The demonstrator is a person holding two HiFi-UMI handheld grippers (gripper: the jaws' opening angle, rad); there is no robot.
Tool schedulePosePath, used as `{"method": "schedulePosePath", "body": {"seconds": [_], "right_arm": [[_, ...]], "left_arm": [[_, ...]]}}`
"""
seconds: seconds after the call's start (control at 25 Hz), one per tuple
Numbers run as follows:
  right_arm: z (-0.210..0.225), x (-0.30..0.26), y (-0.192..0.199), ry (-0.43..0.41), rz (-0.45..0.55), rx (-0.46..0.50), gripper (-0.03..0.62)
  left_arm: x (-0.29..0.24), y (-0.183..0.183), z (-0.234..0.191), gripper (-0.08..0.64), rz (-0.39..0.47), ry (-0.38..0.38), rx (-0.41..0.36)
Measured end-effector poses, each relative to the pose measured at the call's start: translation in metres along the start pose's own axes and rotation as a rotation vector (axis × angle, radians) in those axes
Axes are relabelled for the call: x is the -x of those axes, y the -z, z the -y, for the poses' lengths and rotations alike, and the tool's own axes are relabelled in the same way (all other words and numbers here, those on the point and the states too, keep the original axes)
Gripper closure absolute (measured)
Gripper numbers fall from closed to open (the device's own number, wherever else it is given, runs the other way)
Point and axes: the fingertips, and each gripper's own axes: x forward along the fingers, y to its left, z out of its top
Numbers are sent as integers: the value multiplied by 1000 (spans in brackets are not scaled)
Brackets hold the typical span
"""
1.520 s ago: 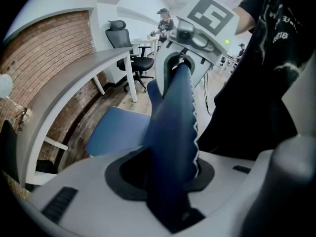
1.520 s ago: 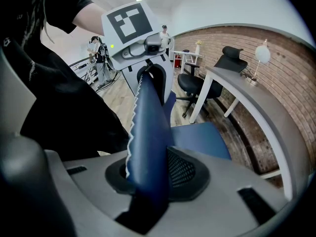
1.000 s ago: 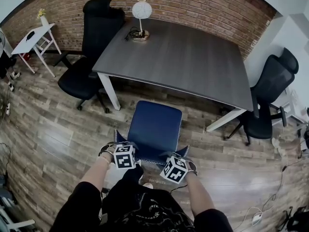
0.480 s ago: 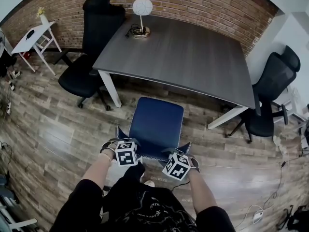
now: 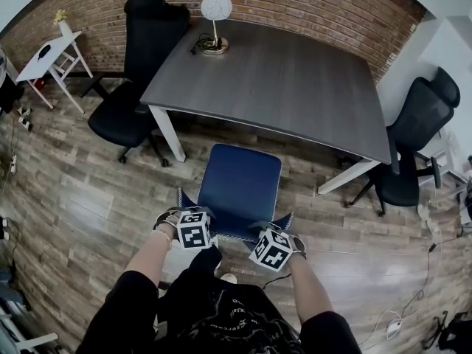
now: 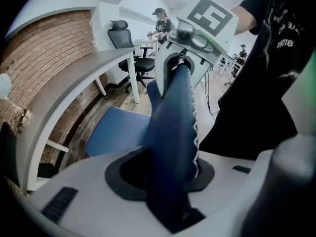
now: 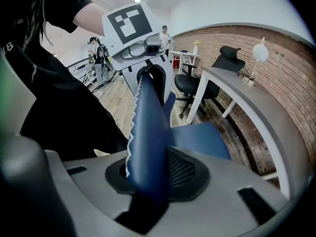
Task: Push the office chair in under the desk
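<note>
Where the chair [image 5: 240, 186] is standing: on the wood floor [image 5: 74, 198], seat facing the table [image 5: 280, 80], its front edge lying just beside the table's near edge, between the two white legs.
Left claw [image 6: 170, 172]: is clamping the blue backrest's top edge near its left corner, pointing steeply down.
Right claw [image 7: 148, 174]: is clamping the same edge near the right corner, the backrest filling its gap.
Table: is carrying a lamp [image 5: 215, 13] at a far corner.
Black chairs [image 5: 140, 72]: one is standing left of the table, another [image 5: 413, 146] right.
</note>
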Motion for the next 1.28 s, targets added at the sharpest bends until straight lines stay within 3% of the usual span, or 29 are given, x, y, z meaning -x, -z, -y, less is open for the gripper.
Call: {"method": "schedulePosePath", "body": {"seconds": [1.28], "right_arm": [[45, -2, -4, 6, 5, -1, 494]], "left_arm": [[-2, -12, -42, 417, 6, -1, 3]]}}
